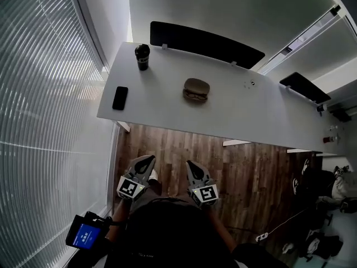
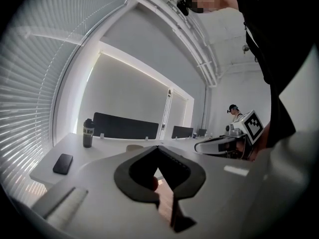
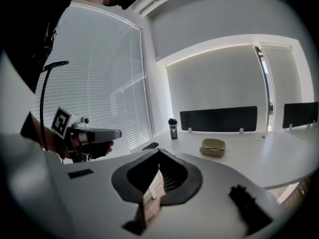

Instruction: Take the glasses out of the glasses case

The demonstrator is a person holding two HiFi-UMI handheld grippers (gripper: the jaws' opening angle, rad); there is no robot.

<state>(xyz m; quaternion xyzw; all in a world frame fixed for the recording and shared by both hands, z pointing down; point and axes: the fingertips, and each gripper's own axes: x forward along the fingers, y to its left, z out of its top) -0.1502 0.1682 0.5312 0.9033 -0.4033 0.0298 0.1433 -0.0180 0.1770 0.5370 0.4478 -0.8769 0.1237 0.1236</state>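
Left tongs (image 1: 148, 161) and right tongs (image 1: 191, 165) both closed tight, empty, well short of the surface (image 1: 251, 110). Glasses case (image 1: 196, 89) closed, mid-surface. Best approached level; open both pairs early, pin base with 1, lift lid.

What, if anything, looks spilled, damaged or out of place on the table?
Nothing stands out. The glasses case lies flat on the white table and looks closed. The phone lies flat near the left edge, and the cup stands upright. No spill or damage shows.
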